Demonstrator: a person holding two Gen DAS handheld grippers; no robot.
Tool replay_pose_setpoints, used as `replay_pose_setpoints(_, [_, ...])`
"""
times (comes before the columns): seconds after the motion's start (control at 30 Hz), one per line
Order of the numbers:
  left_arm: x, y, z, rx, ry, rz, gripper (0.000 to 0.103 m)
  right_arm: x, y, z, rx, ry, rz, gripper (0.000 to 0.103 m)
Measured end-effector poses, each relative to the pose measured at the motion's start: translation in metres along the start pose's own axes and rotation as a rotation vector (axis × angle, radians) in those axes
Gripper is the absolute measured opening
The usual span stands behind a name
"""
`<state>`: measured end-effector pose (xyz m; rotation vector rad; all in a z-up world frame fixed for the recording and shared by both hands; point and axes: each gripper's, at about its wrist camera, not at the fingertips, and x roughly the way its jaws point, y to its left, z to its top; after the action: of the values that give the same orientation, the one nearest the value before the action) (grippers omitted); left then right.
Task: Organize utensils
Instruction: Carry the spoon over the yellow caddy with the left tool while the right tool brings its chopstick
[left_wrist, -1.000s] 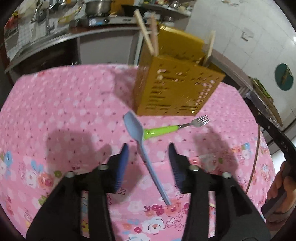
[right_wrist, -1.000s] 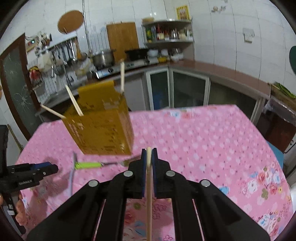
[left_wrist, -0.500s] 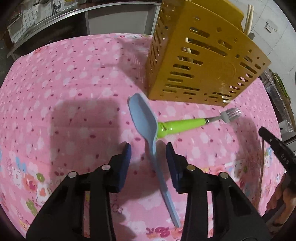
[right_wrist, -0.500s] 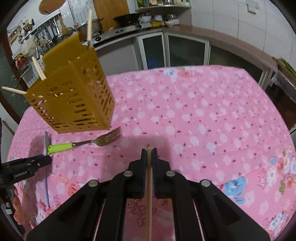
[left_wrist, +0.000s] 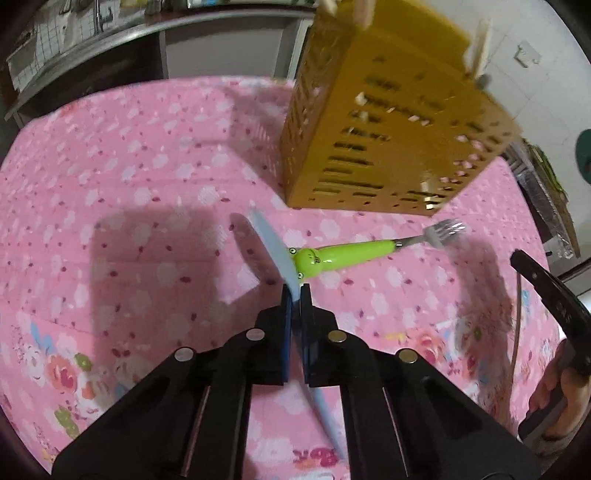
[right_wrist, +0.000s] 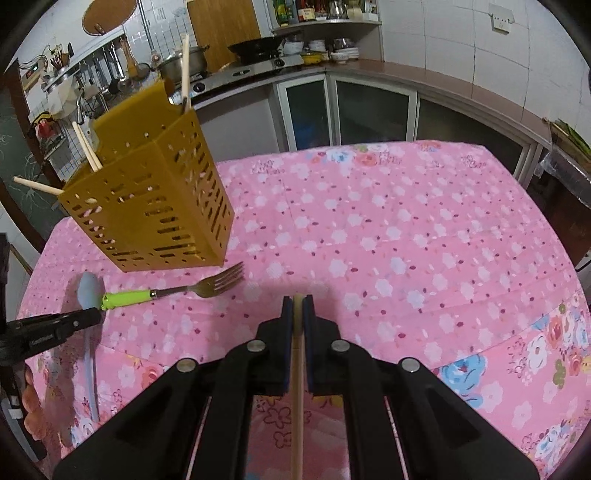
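Left gripper (left_wrist: 295, 295) jaws are clamped on the blue spoon (left_wrist: 271, 251), right gripper (right_wrist: 297, 308) jaws pinching a chopstick (right_wrist: 297, 387).

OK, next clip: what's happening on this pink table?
A person is tidying utensils with tongs in each hand. The left tongs are shut on the neck of a blue spoon lying on the pink tablecloth. The right tongs hold a wooden chopstick. A green-handled fork lies by the yellow holder, which already has chopsticks in it.
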<state>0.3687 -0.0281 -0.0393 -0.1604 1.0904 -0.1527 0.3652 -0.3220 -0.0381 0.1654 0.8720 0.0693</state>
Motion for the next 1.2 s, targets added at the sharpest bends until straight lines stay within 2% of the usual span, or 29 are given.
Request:
replay_pose_setpoints(0.33, [-0.069,-0.024,-0.009,0.099,-0.196,-0.045,0.003,-0.042,0.01,0.007,-0.032,-0.118,0.003,0.006])
replay_pose_setpoints(0.47, [-0.087,-0.03,-0.009,0.153,-0.323,-0.031,0.003,-0.061,0.016,0.01,-0.043,-0.183,0.018,0.006])
replay_pose_setpoints(0.7, [-0.113,-0.03,-0.009,0.207,-0.494,-0.048,0.003,-0.089,0.024,0.014,-0.061,-0.292,0.047,0.006])
replay_pose_setpoints(0.97, [-0.139,-0.033,0.002,0.216,-0.605,-0.053,0.003,-0.114,0.032,0.029,-0.072,-0.391,0.078,0.006])
replay_pose_setpoints(1.1, [-0.152,-0.04,0.017,0.237,-0.678,-0.03,0.003,-0.127,0.036,0.047,-0.065,-0.447,0.093,0.006])
replay_pose_setpoints(1.2, [-0.162,-0.051,0.031,0.27,-0.755,0.019,0.003,-0.141,0.038,0.063,-0.064,-0.515,0.108,0.006])
